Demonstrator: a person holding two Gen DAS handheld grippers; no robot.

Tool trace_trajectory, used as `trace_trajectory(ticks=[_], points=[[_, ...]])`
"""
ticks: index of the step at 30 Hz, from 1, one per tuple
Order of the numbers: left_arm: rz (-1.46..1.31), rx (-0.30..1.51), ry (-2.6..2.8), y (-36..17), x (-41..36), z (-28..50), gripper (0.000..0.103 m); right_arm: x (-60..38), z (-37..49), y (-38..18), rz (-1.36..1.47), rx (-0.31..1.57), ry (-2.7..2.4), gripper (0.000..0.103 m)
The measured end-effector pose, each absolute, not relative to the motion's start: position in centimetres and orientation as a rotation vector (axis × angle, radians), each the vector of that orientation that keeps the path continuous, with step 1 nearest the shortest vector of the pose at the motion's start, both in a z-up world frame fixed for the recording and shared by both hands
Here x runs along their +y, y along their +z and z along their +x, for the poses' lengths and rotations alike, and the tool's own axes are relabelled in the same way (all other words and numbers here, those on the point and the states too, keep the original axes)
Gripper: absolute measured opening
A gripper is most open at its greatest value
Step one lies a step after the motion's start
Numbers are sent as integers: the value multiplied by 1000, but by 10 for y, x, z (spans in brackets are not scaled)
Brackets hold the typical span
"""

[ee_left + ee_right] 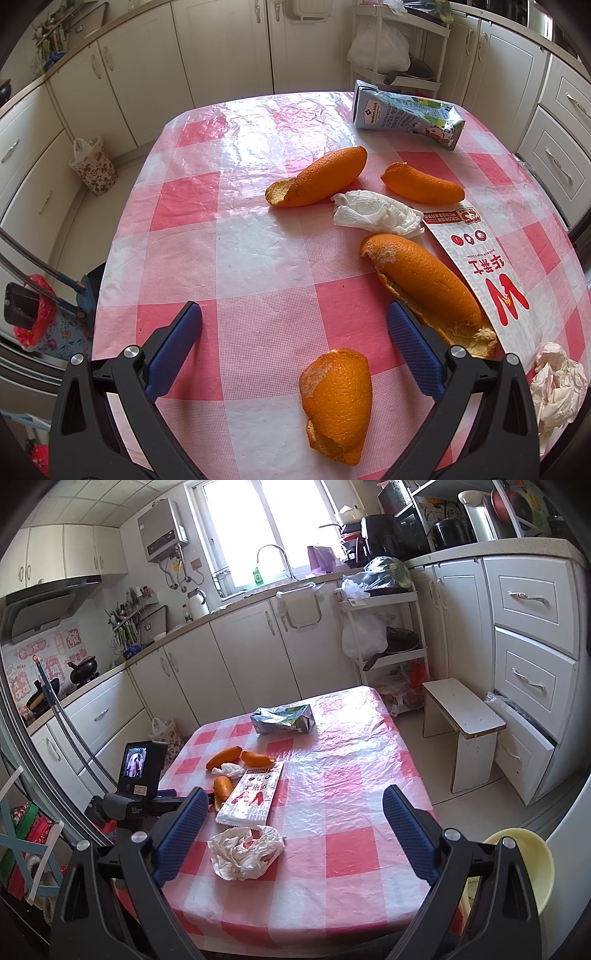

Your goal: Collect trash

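Note:
Trash lies on a table with a pink checked cloth (258, 229). In the left wrist view I see several orange peels: one near me (338, 402), one long one (424, 284), two farther off (319, 177) (421, 184). A white tissue (376, 214), a flat paper bag with a red W (480, 266), a crumpled stained napkin (557, 387) and a squashed milk carton (406, 114) lie among them. My left gripper (293, 321) is open above the near peel. My right gripper (295, 808) is open above the crumpled napkin (245, 853), beside the paper bag (253, 797).
A floral bin with a bag (94, 170) stands on the floor left of the table. A white stool (461, 731) and a yellow bin (517, 864) stand to the right. Cabinets ring the room. The left gripper's body (136, 797) shows at the table's left edge.

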State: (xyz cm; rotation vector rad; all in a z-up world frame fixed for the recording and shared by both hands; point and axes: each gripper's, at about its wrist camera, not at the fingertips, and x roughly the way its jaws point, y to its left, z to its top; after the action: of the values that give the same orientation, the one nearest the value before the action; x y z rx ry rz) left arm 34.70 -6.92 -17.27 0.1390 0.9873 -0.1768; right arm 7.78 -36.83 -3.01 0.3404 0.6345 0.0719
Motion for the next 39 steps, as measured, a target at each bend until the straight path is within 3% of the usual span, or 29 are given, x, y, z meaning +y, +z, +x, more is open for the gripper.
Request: trace_trajectory(ticks=[35, 39], points=[[150, 996, -211, -172, -69, 345, 96, -347, 102, -45, 258, 714, 167, 92], [-88, 900, -332, -156, -31, 329, 96, -335, 124, -60, 276, 778, 252, 92]])
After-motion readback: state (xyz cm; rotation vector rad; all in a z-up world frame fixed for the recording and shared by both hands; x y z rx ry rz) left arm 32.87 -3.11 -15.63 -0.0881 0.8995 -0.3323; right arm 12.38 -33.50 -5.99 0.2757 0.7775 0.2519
